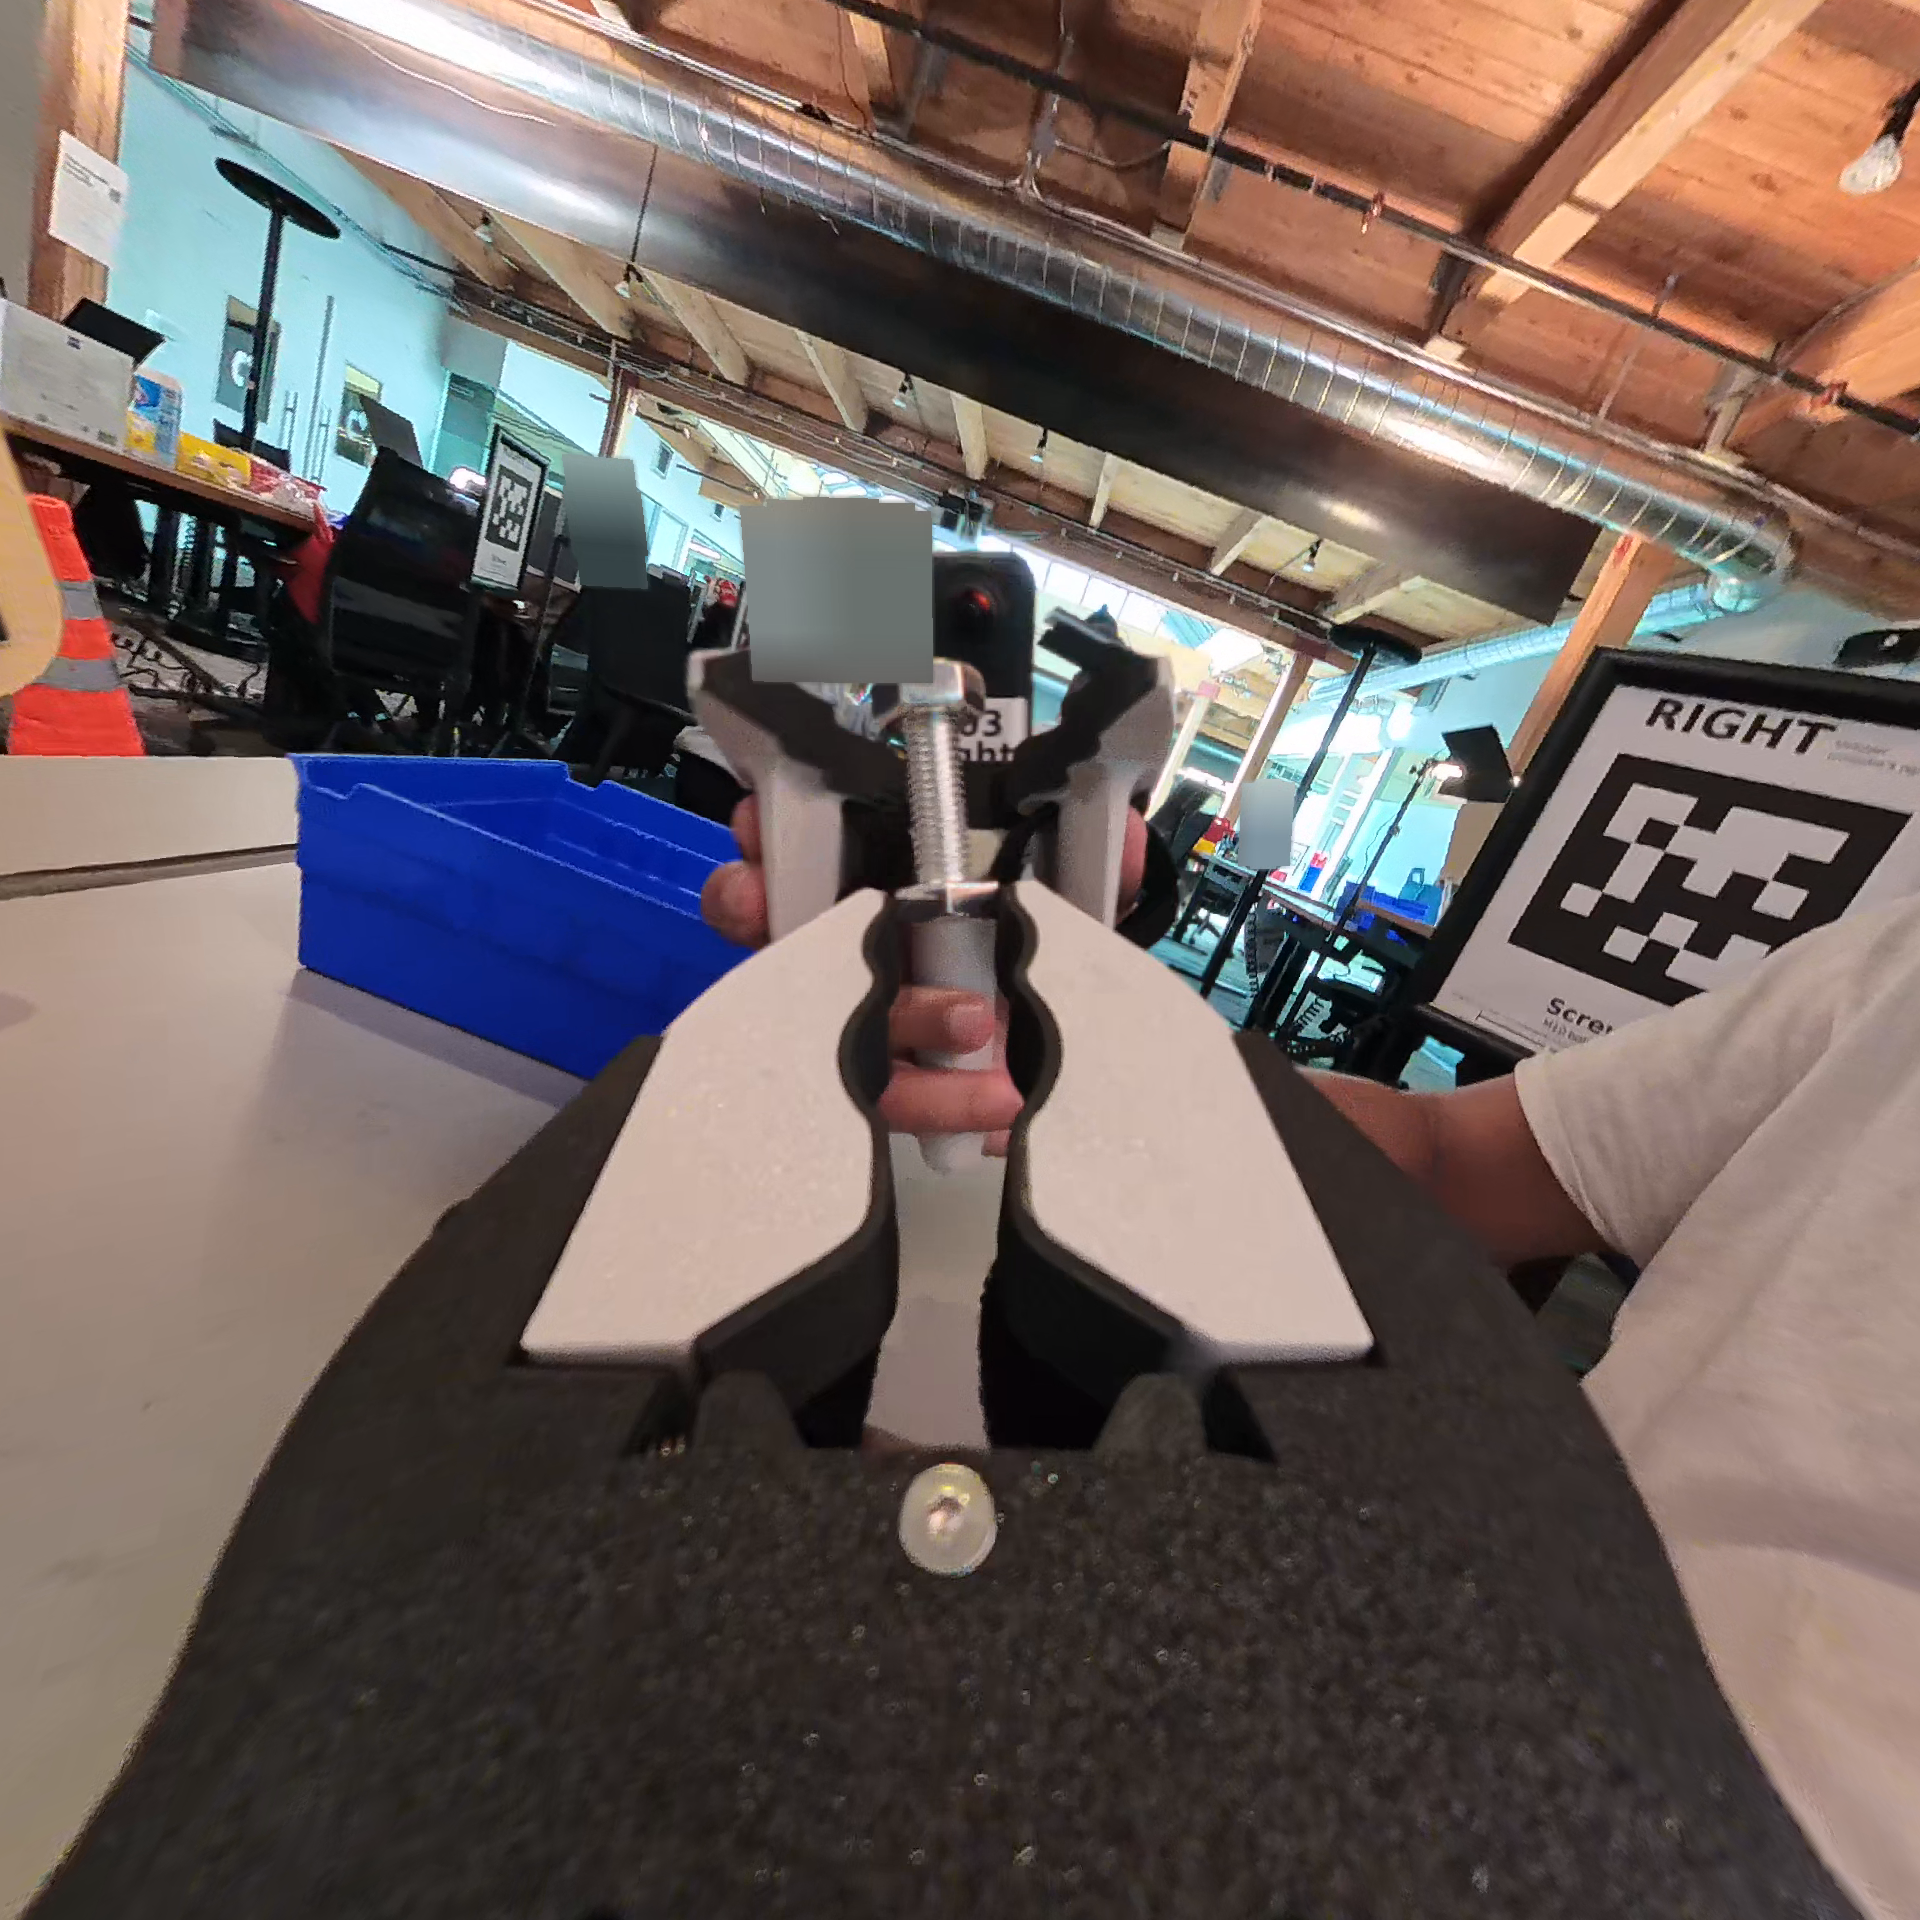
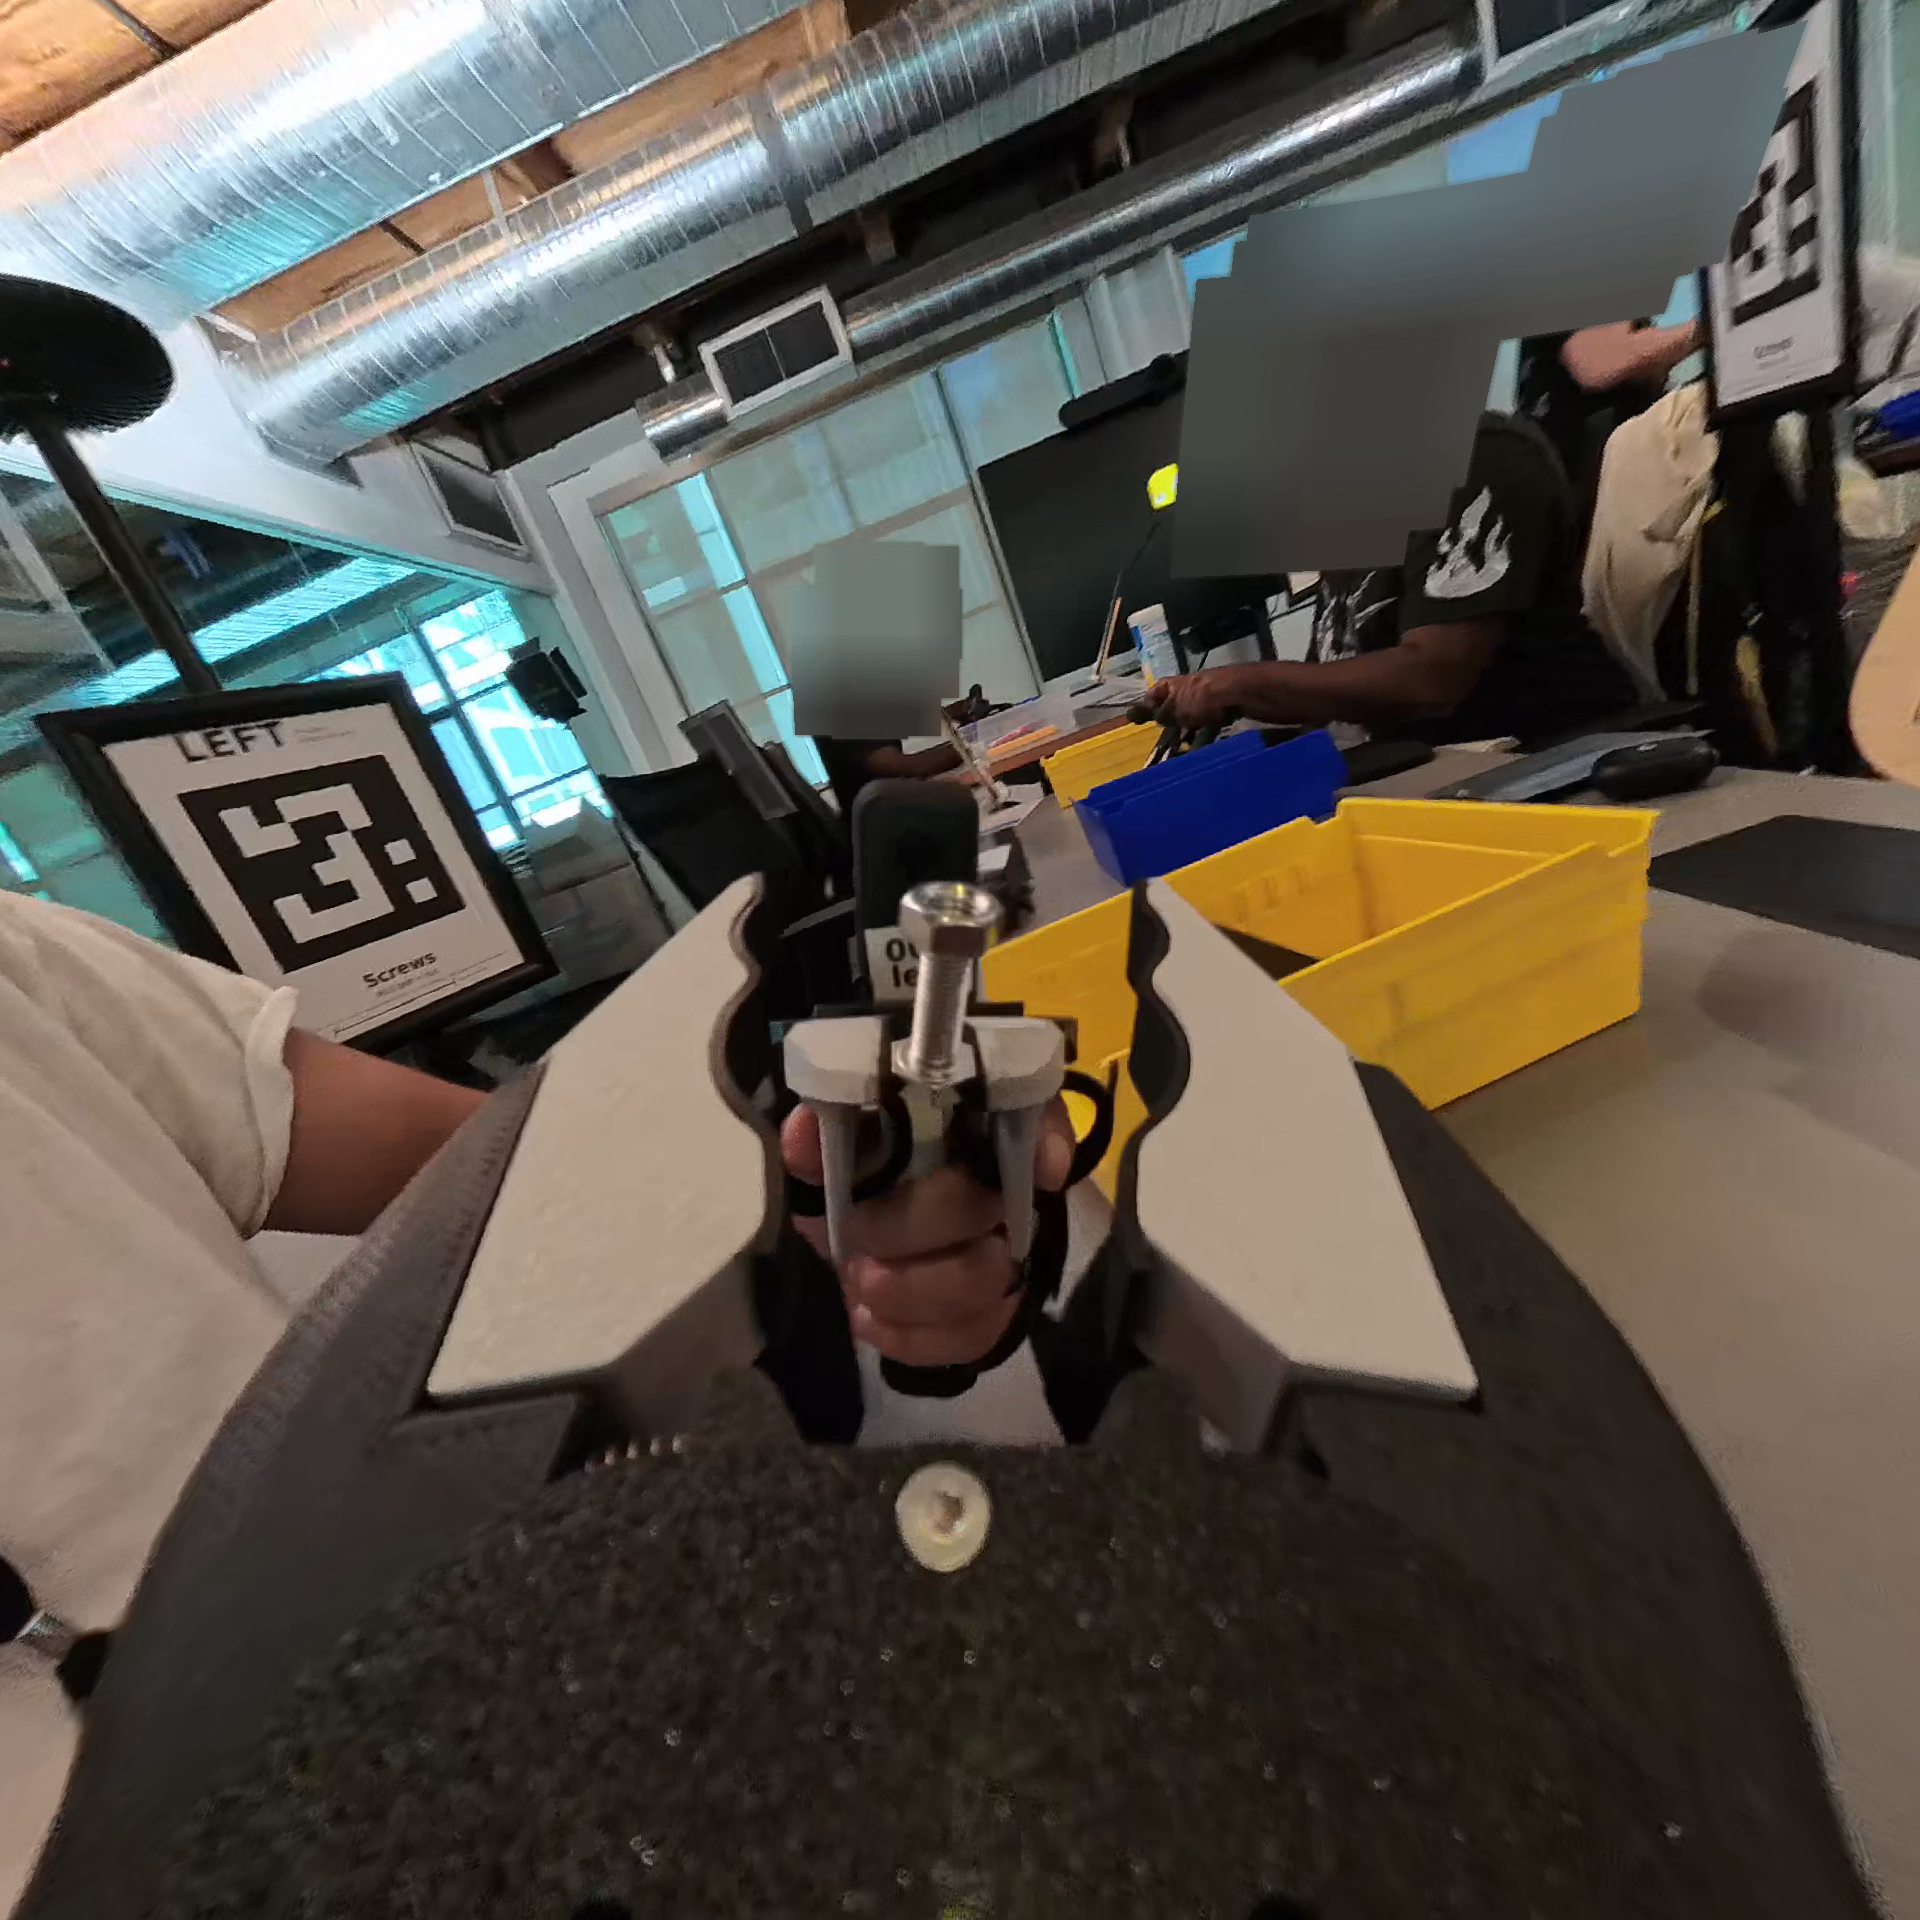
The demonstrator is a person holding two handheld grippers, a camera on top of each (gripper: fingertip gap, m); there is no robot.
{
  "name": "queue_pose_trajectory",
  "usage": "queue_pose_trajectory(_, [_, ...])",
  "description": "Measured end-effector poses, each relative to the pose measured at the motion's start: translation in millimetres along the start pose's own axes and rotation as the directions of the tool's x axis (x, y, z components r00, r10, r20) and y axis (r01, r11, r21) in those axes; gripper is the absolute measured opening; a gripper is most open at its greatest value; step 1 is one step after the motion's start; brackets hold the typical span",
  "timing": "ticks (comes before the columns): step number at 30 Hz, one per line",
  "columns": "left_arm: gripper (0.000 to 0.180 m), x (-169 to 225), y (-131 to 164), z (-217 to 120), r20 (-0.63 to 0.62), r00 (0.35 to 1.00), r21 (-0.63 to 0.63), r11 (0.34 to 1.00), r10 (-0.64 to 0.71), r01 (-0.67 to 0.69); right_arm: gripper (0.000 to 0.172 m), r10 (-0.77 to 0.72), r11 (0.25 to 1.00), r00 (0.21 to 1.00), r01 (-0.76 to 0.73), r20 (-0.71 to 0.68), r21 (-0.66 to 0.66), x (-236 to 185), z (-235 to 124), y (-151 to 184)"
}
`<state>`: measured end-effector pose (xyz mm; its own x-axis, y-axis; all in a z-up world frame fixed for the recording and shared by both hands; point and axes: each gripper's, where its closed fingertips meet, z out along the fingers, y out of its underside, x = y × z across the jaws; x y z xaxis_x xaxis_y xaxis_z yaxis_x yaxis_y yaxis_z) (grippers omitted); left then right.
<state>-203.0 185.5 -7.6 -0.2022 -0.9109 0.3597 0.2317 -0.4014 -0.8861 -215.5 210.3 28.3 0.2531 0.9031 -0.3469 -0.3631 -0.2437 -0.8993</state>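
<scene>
Left gripper (image 1: pixel 943 914) clamps the head end of a silver bolt (image 1: pixel 938 795) whose nut-capped shaft points to 12 o'clock between the wide-open right gripper (image 2: pixel 948 940) fingers; yellow bin (image 2: pixel 1455 935) at 3 o'clock.

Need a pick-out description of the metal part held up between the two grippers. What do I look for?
Start at the left gripper, held upright in front of the yellow bin. Its fingers are closed on a silver bolt that stands on end. What sets it apart: a threaded shaft with a hex nut at the top end, between the open fingers of the right gripper.
</scene>
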Motion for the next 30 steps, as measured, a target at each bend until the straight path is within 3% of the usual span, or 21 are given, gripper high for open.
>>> queue_pose_trajectory(5, [0.017,-0.1,-1.5,-1.0,0.005,1.0,-0.002,1.0,0.006,-0.006,0.068,-0.031,0.999,0.996,0.032,0.08,-0.011,-20.5,11.1,9.4])
queue_pose_trajectory(7, [0.017,-7.0,-6.5,-5.5,0.018,1.0,0.021,1.0,-0.011,0.01,0.071,-0.069,0.998,0.997,0.069,0.047,-0.01,-16.7,7.7,7.9])
queue_pose_trajectory(11, [0.017,-22.2,-16.1,-13.1,0.054,0.997,0.072,0.996,-0.059,0.055,0.059,-0.049,0.998,0.997,0.047,0.054,0.038,-6.9,-6.4,-0.4])
queue_pose_trajectory(18, [0.017,-10.6,5.6,2.0,0.01,0.999,-0.007,0.999,-0.034,0.034,0.068,0.0,1.0,1.0,0.0,0.012,0.017,3.7,2.4,10.1])
queue_pose_trajectory(23, [0.017,-22.5,-6.6,-2.5,0.037,0.998,0.037,0.998,-0.052,0.051,0.07,-0.016,1.0,1.0,0.016,0.02,0.023,-1.5,1.1,7.4])
queue_pose_trajectory(25, [0.017,-32.4,-14.7,-10.2,0.073,0.995,0.069,0.996,-0.065,0.06,0.053,-0.017,0.999,0.999,0.014,0.05,0.047,-3.0,-6.7,2.0])
queue_pose_trajectory(30, [0.017,-31.6,-8.5,-12.3,0.071,0.995,0.055,0.996,-0.073,0.07,0.059,0.029,0.998,1.0,-0.029,0.002,0.062,12.0,-11.2,-0.5])
